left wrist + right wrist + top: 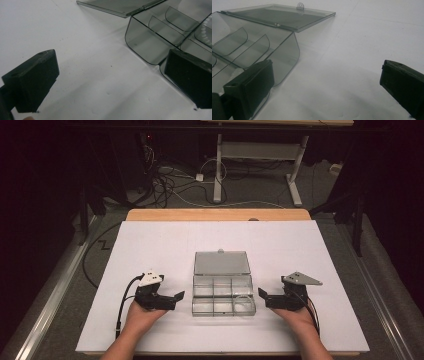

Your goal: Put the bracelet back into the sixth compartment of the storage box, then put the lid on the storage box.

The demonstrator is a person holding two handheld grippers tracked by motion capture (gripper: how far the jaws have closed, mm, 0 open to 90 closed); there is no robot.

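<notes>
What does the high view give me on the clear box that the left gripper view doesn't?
High view alone: the whole clear compartment box with its lid laid flat open behind it, the left gripper and right gripper open and flanking it on the white table sheet, plus the floor cables beyond.

Left gripper view alone: close detail of the box's rounded corner wall and curved dividers.

Both: the open lid, the box and the white sheet.

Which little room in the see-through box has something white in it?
The front right compartment of the clear box, nearest the right claw; the others look empty.
</notes>
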